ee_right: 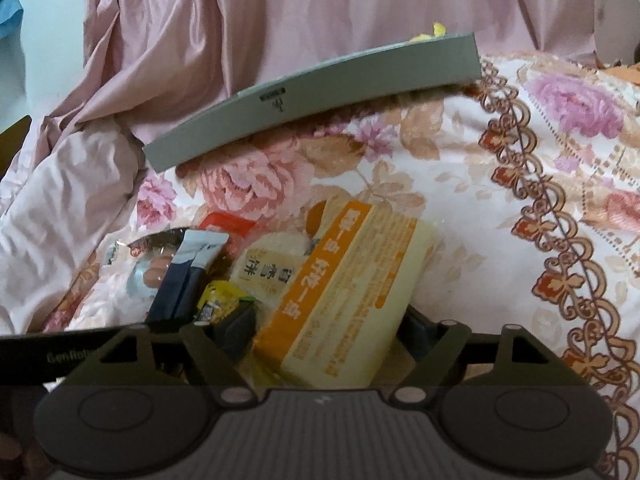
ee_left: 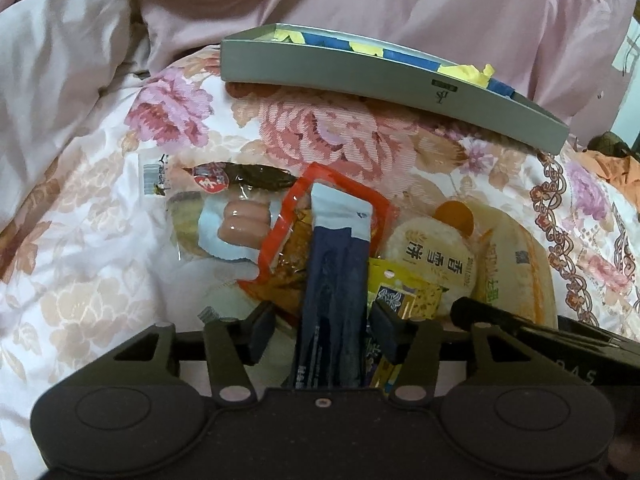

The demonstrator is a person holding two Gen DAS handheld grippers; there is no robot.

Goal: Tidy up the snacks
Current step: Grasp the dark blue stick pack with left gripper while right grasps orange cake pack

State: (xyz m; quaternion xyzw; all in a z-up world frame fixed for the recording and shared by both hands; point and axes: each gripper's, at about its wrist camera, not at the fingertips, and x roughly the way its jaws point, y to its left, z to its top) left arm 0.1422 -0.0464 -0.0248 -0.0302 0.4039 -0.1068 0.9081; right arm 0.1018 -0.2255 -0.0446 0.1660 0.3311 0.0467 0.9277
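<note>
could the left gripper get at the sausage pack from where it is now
Probably not yet: the left gripper has the dark blue packet between its fingers. The sausage pack lies uncovered ahead and left, so the way looks free otherwise.

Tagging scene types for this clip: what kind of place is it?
Likely a bedroom, working on a bed. A floral quilt is the work surface, a pink satin cover is bunched behind it, and a grey tray sits on the bedding beyond the snack packets.
</note>
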